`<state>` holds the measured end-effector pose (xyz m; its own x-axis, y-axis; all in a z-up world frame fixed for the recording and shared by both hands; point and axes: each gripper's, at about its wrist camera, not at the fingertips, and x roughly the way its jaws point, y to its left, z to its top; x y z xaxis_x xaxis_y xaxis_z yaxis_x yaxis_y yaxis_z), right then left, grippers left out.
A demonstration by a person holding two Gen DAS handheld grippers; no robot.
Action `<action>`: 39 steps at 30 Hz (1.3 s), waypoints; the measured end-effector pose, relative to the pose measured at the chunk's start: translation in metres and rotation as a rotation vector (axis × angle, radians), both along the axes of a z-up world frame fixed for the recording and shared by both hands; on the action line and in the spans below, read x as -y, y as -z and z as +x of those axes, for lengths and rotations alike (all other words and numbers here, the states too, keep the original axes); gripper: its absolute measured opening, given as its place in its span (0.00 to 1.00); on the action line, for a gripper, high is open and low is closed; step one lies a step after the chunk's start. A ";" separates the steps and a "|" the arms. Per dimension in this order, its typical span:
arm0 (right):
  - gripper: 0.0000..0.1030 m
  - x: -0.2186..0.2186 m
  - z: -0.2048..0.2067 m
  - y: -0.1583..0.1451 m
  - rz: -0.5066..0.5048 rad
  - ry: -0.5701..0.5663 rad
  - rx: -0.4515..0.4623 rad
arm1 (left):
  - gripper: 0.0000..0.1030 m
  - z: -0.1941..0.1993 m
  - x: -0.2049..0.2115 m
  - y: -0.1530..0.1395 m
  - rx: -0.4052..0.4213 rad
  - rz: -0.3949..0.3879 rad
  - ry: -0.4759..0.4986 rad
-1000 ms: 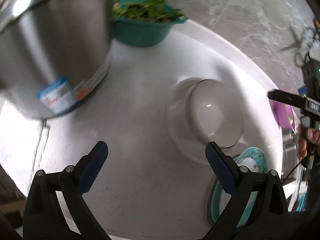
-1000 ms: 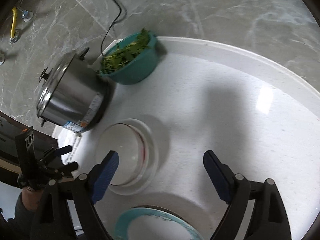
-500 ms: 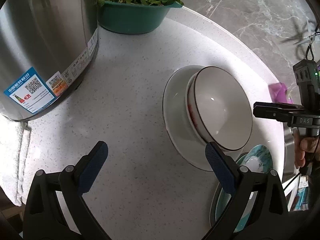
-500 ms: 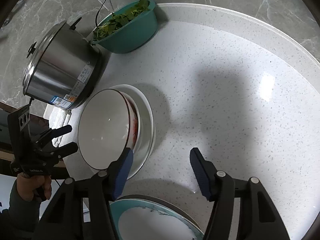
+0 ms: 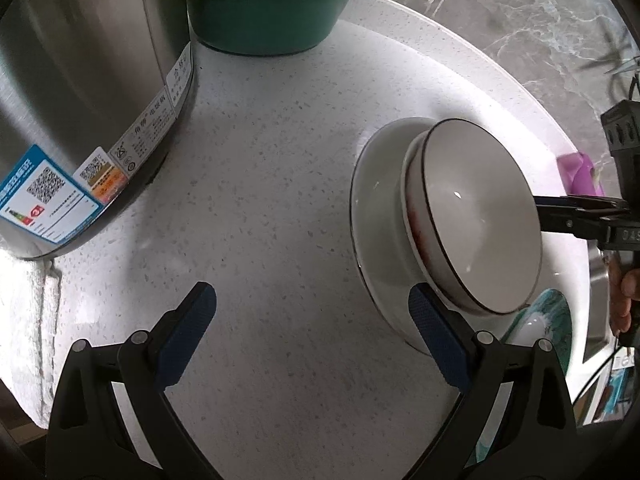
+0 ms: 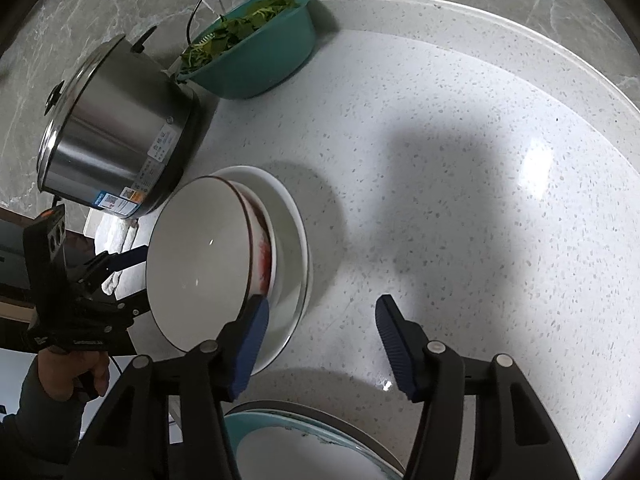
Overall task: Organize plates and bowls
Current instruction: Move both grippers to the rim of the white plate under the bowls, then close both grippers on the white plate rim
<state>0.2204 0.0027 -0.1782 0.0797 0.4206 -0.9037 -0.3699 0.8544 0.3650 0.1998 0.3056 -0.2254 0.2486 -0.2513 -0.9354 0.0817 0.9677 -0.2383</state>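
Observation:
A white bowl with a dark rim (image 5: 476,220) (image 6: 200,264) sits stacked in a red-patterned bowl (image 6: 265,258) on a white plate (image 5: 378,216) (image 6: 294,236) on the speckled white counter. A teal-rimmed plate (image 5: 538,326) (image 6: 308,448) lies near the front edge. My left gripper (image 5: 312,320) is open and empty, low over the counter, its right finger beside the plate's near edge. My right gripper (image 6: 320,328) is open, its left finger close by the stacked bowls' rim; it also shows in the left wrist view (image 5: 576,220) just behind the bowl.
A steel rice cooker (image 5: 80,92) (image 6: 116,136) stands at the left. A teal basin of green leaves (image 5: 268,8) (image 6: 256,48) stands behind it. A white cloth (image 5: 24,320) lies by the cooker's base. A purple item (image 5: 580,172) and a sink are at the right.
Both grippers have moved in closer to the stacked bowls and lower over the counter. The right gripper's jaws have narrowed somewhat but remain open. The dishes have not moved.

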 end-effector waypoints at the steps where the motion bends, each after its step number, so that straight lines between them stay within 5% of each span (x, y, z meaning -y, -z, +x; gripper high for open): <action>1: 0.57 0.000 0.000 0.000 0.000 0.001 0.000 | 0.94 0.001 0.000 0.001 -0.001 0.002 -0.001; 8: 0.57 0.004 -0.003 0.000 0.011 0.011 -0.010 | 0.81 0.013 0.005 0.015 -0.013 0.023 0.008; 39: 0.47 -0.023 0.008 0.041 -0.019 -0.029 0.012 | 0.82 0.062 0.051 0.055 0.003 0.063 0.040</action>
